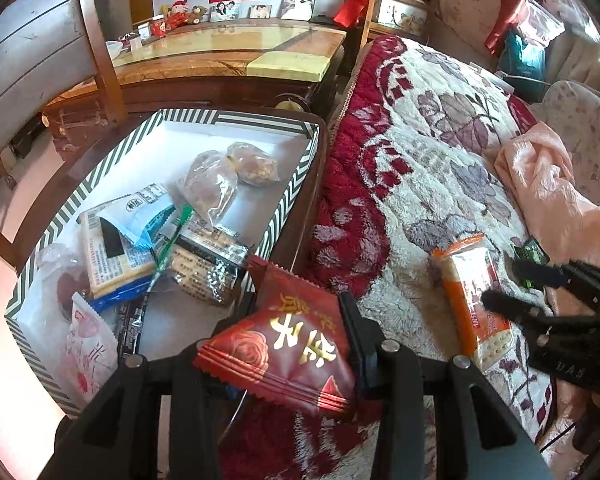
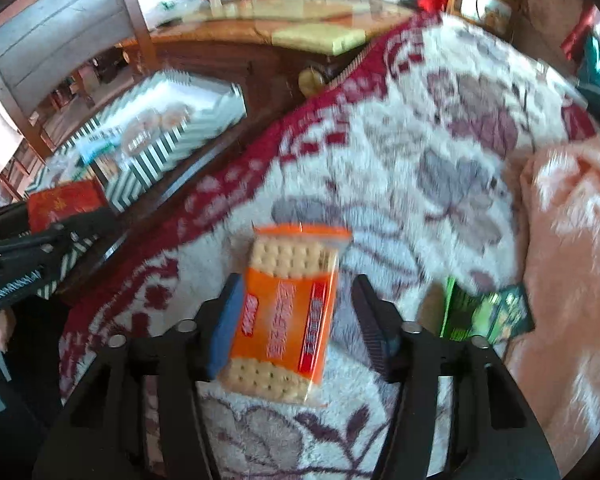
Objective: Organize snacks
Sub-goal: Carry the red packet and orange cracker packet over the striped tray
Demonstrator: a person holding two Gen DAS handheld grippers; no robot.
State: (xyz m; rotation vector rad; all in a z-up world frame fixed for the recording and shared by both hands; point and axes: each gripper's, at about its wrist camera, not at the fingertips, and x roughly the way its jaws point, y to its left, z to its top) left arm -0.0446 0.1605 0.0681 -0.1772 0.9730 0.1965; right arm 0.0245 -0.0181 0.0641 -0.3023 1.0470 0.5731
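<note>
Gripping a light, crinkly red snack packet (image 1: 276, 344) beside the striped box (image 1: 300, 168), the left gripper (image 1: 278, 340) pinches its middle; the right gripper (image 2: 296, 312) straddles brittle crackers (image 2: 288, 312), jaws unclenched.

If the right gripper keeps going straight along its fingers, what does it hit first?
Most likely the orange cracker pack, lying between the right gripper's open fingers on the floral blanket; depth is blurred.
</note>
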